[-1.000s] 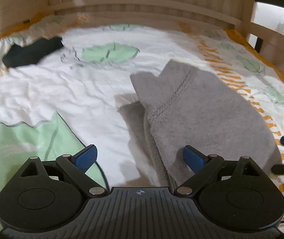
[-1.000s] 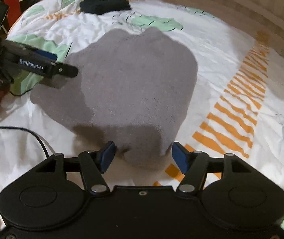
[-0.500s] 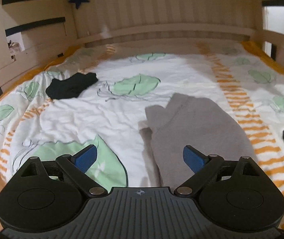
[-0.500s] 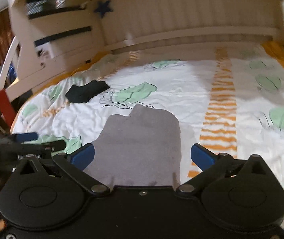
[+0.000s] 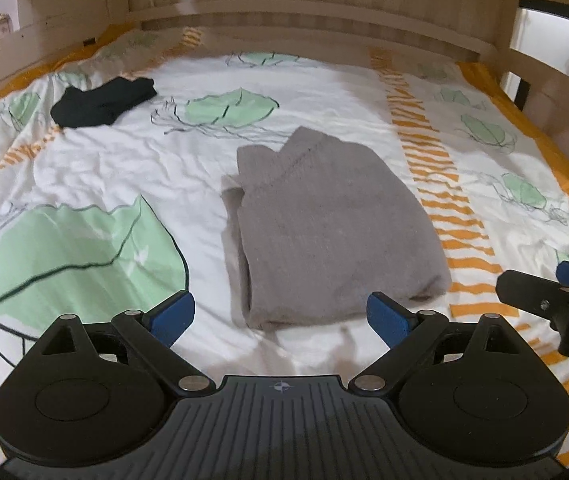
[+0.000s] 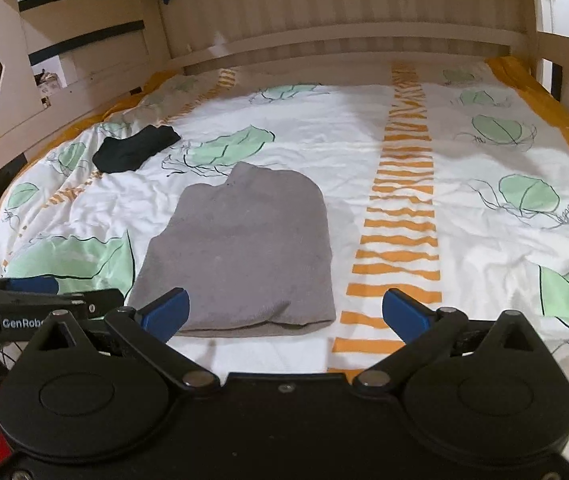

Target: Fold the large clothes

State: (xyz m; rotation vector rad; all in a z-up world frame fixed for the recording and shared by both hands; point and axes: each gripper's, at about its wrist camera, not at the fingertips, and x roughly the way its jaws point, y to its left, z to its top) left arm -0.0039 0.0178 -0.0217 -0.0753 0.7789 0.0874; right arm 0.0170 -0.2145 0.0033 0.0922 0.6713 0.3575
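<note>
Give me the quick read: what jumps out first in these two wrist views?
The folded grey sweater lies mid-bed on the leaf-print duvet, just beyond the open left gripper and touched by neither gripper. A small folded black garment lies apart from it, further up the bed on the left. The right gripper is also wide open with nothing between its fingers.

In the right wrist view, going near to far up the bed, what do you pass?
Right gripper, jaws open → folded grey garment → black garment → white slatted headboard.
</note>
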